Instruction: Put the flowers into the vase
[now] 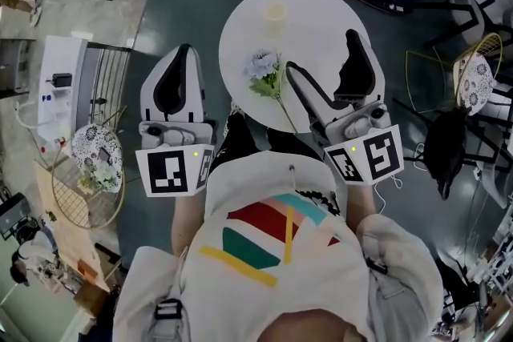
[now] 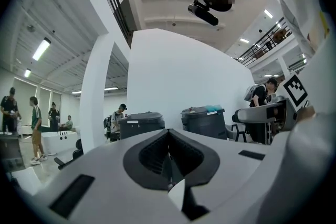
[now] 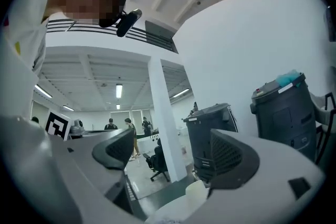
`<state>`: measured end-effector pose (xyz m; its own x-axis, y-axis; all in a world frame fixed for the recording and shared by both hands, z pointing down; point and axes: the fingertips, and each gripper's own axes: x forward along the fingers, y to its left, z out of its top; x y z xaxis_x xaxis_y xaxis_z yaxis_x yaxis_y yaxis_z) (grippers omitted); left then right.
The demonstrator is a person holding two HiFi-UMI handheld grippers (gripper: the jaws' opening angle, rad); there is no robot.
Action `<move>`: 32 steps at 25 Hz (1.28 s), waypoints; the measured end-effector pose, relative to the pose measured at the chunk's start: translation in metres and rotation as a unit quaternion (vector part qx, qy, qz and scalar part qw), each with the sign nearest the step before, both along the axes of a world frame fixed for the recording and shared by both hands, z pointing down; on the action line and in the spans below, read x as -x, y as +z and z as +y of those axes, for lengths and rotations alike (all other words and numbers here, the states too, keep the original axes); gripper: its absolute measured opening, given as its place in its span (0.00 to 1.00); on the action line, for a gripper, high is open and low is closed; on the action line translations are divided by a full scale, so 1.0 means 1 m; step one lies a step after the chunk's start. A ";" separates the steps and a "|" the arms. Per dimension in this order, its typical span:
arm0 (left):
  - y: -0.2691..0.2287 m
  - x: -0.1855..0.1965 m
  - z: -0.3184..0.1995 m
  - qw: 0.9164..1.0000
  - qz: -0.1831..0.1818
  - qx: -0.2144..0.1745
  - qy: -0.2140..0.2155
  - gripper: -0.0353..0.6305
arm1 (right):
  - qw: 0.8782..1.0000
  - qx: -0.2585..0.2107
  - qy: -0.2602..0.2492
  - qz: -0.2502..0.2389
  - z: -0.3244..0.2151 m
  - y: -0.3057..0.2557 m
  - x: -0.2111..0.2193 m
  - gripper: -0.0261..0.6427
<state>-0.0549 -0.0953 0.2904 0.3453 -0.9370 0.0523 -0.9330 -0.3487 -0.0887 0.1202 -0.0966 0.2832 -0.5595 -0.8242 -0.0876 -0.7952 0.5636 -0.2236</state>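
jaws on the left gripper [image 1: 183, 50] are pressed together with nothing between them, and its own view [image 2: 168, 150] shows the two dark pads meeting in one line. right gripper [image 1: 321, 50] is the opposite: jaws spread wide and not pinching anything. in its own view [image 3: 173, 152] you look straight through the gap at a white pillar and a dark bin [image 3: 210, 134], plus a pale rounded shape [image 3: 200, 190] low down that i can't identify.

the flower [image 1: 264, 70] is lying flat on the round white desk [image 1: 329, 12]. it's a pale bluish bloom with green leaves, with the head towards the middle of the desk and the stem running down to the near edge. the right gripper's inner jaw sits just beside the stem, on its right. can't tell if they touch.

the vase [image 1: 275, 10] is a small pale cup standing upright on the far part of the desk, well apart from the bloom and with nothing in it.

both grippers are held near the desk's near edge, the left one off its left side over the grey floor [image 1: 160, 12].
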 end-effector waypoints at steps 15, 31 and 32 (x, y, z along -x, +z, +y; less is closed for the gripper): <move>0.028 0.033 -0.045 0.999 0.017 0.014 0.036 0.06 | 0.917 0.361 -0.041 0.162 0.031 0.239 0.050 0.68; 0.057 0.100 -0.043 0.998 0.044 0.045 -0.019 0.06 | 0.803 0.478 -0.070 0.349 0.035 0.388 0.069 0.68; 0.056 0.103 -0.043 0.998 0.044 0.045 -0.023 0.06 | 0.799 0.483 -0.067 0.352 0.033 0.392 0.068 0.68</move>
